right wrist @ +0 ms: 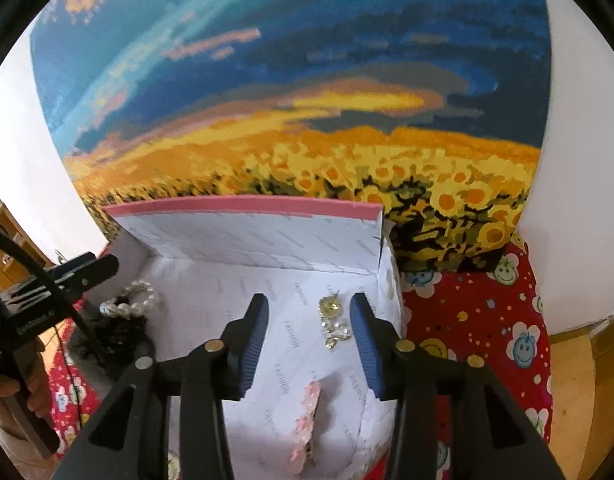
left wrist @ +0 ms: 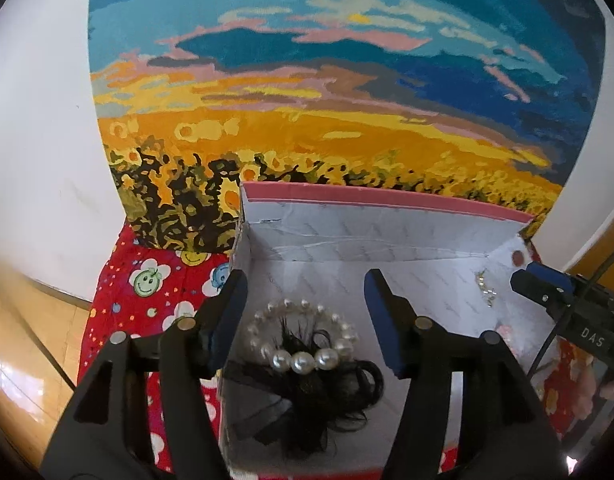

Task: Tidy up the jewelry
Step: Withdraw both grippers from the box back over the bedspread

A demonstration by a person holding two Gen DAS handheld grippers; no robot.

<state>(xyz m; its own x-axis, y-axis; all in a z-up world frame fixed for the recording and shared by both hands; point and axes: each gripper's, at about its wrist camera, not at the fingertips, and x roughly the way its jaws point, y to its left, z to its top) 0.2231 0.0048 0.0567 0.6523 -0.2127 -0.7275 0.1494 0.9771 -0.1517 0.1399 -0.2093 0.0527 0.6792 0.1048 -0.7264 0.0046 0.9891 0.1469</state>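
Note:
A pink-edged box (left wrist: 387, 240) lined with white paper stands open on a red cloth. In the left wrist view a pearl bracelet with a black feather hair piece (left wrist: 307, 356) lies in the box, below and between the fingers of my open, empty left gripper (left wrist: 307, 304). In the right wrist view my right gripper (right wrist: 309, 324) is open and empty above a gold earring (right wrist: 331, 320). A pink flower clip (right wrist: 307, 420) lies nearer the camera. The bracelet (right wrist: 131, 304) shows at the left of that view, and the earring (left wrist: 485, 286) at the right of the left wrist view.
A sunflower-field painting (left wrist: 327, 100) leans against the white wall behind the box. The red smiley-flower cloth (right wrist: 487, 320) covers the surface around the box. Wooden floor (left wrist: 23, 340) shows at the left. The right gripper (left wrist: 563, 292) reaches in at the box's right edge.

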